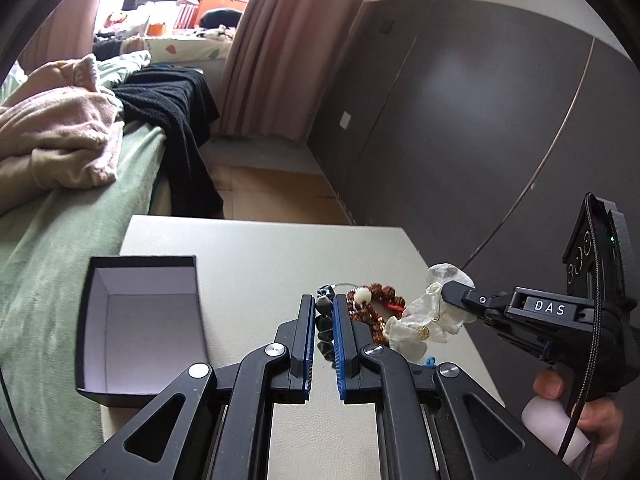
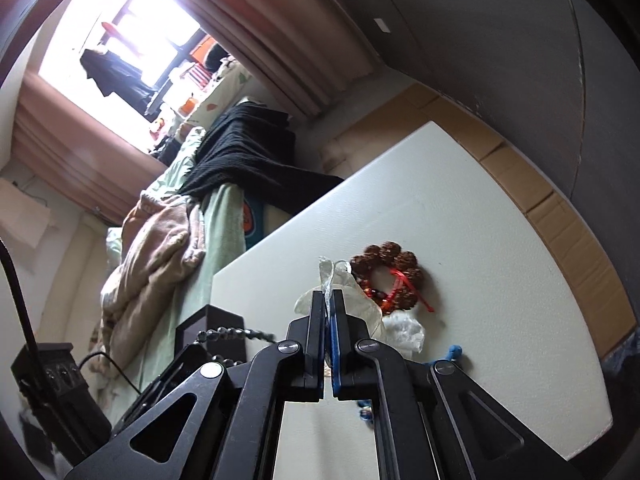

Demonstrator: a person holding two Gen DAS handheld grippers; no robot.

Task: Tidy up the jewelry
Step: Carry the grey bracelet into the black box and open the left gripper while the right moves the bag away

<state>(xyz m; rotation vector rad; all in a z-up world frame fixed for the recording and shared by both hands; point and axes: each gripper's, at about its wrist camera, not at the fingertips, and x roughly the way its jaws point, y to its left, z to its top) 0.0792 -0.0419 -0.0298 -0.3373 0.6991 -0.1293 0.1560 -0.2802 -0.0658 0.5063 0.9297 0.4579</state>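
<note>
Left wrist view: the left gripper (image 1: 324, 300) has its jaws pinching a strand of dark stone beads (image 1: 325, 322), just right of the open black gift box (image 1: 140, 320) on the white counter (image 1: 256, 252). Right of the box, the right gripper (image 1: 444, 292) has its jaws pinching a clear plastic pouch (image 1: 420, 320) holding a gold chain, beside the brown seed-bead bracelet (image 1: 374, 304).

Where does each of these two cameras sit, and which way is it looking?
Left wrist: on the left claw, looking along its fingers at the table, open box and black beads it grips; the right claw and a hand show.
Right wrist: on the right claw, shut on a clear pouch, looking across the table.
Both share the brown bracelet, table, bed.
</note>
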